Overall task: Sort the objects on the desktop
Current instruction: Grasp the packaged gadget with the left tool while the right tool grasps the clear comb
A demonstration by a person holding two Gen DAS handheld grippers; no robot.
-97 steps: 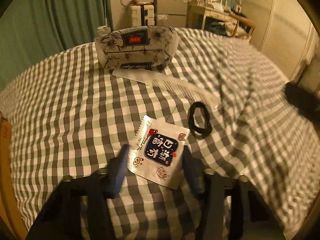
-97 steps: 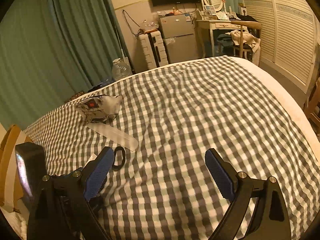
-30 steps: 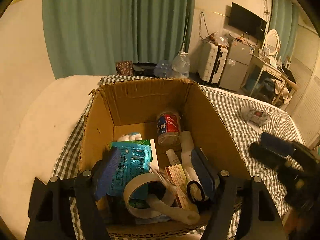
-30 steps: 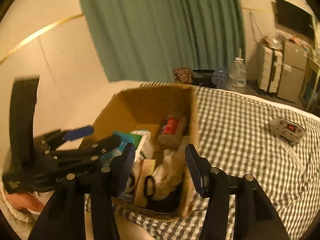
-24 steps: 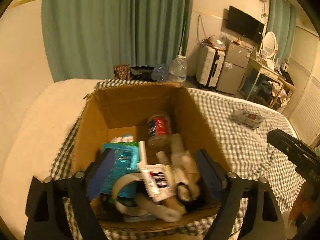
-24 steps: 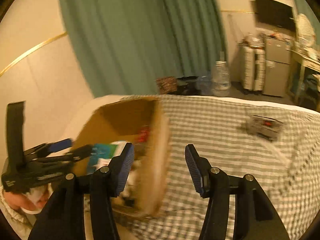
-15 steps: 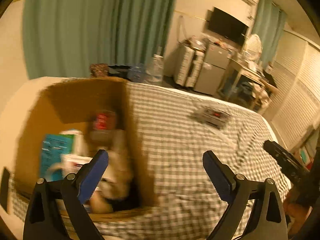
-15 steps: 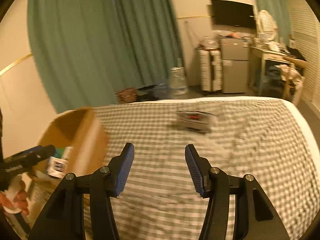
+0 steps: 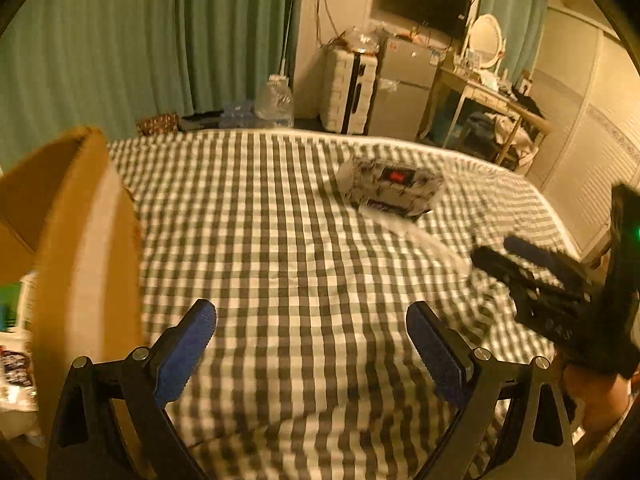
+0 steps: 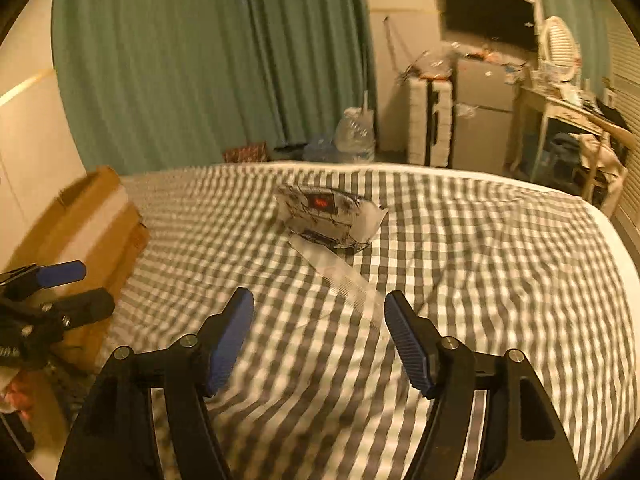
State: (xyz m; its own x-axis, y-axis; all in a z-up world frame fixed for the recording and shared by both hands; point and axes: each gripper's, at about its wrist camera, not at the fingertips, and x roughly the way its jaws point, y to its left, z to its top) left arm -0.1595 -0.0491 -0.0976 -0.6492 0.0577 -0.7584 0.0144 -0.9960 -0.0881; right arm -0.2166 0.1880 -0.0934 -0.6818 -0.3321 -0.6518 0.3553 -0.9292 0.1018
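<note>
Your right gripper (image 10: 318, 336) is the closer one, fingers wide open and empty like the left gripper (image 9: 310, 340), with the comb (image 10: 340, 276) just ahead of its tips, running diagonally away toward the pouch (image 10: 330, 216).

Dim, warm amber light; we see motion blur smearing the box (image 9: 80, 240) and comb (image 10: 344, 280), fisheye bending and black vignette at edges.
</note>
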